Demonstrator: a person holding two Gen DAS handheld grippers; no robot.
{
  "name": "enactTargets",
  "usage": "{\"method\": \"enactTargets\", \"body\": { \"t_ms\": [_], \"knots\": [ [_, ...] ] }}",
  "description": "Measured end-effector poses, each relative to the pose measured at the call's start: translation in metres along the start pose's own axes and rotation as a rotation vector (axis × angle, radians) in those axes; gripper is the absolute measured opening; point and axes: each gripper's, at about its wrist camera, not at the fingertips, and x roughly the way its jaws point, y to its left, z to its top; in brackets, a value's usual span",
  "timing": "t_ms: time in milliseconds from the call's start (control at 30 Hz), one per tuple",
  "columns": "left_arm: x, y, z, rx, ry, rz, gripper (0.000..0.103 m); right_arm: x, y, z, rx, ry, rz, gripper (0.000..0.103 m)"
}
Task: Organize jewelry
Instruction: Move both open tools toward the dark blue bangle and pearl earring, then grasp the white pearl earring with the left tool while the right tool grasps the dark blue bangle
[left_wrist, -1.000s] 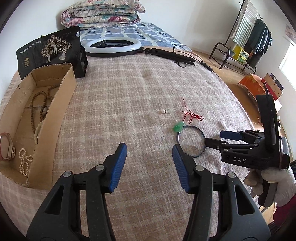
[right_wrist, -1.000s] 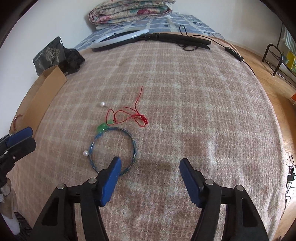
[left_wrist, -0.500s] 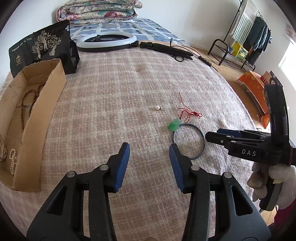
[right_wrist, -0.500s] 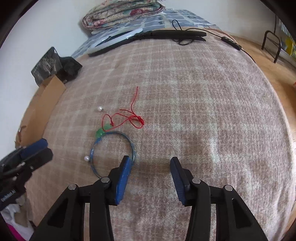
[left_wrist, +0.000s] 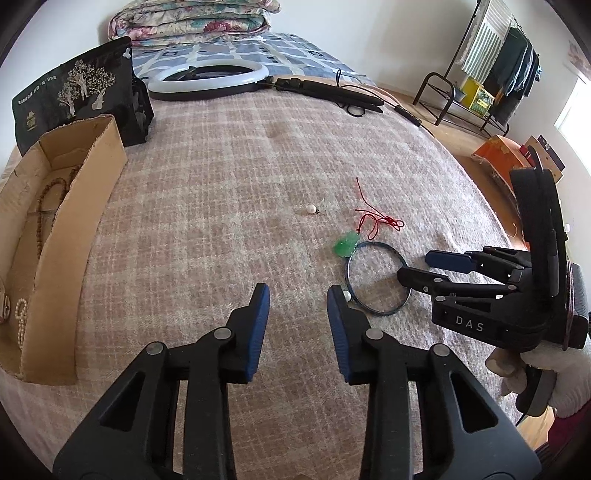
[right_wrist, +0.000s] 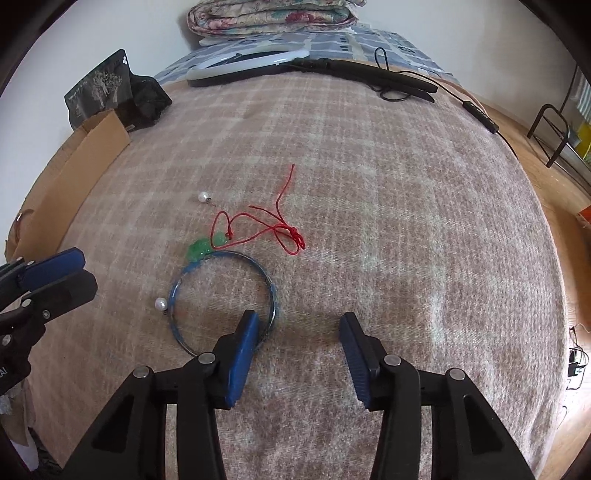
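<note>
A blue bangle (right_wrist: 192, 271) lies on the plaid blanket; it also shows in the left wrist view (left_wrist: 373, 312). A green pendant (right_wrist: 201, 248) on a red cord (right_wrist: 273, 230) touches its far rim. One pearl (right_wrist: 161, 304) lies at the bangle's left rim, another pearl (right_wrist: 202, 196) farther back. My right gripper (right_wrist: 299, 325) is open and empty, its left finger over the bangle's near rim. My left gripper (left_wrist: 298, 293) is open and empty, just left of the bangle. The cardboard box (left_wrist: 92, 192) at the left holds bead strands.
A black bag (left_wrist: 74, 88) stands behind the box. A ring light (left_wrist: 208, 79) and black tripod with cable (left_wrist: 332, 94) lie at the blanket's far end. Folded quilts (left_wrist: 192, 22) are behind. A clothes rack (left_wrist: 491, 59) stands at the right.
Both grippers moved in toward the bangle. The right gripper narrowed half a second ago and has opened wider again. The left gripper's jaws stand slightly narrower than a second ago.
</note>
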Motion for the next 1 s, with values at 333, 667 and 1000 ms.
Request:
{"method": "enactTargets", "body": {
  "t_ms": [333, 667, 1000],
  "knots": [
    [0.006, -0.008, -0.001, 0.021, 0.013, -0.028, 0.028, -0.004, -0.007, -0.006, -0.031, 0.006, -0.062, 0.039],
    [0.022, -0.029, -0.007, 0.084, 0.028, -0.045, 0.028, -0.008, -0.029, -0.01, -0.033, 0.001, -0.102, 0.039],
    [0.038, -0.037, -0.008, 0.106, 0.034, -0.034, 0.027, -0.01, -0.02, -0.02, -0.096, -0.038, -0.003, 0.08]
  ]
}}
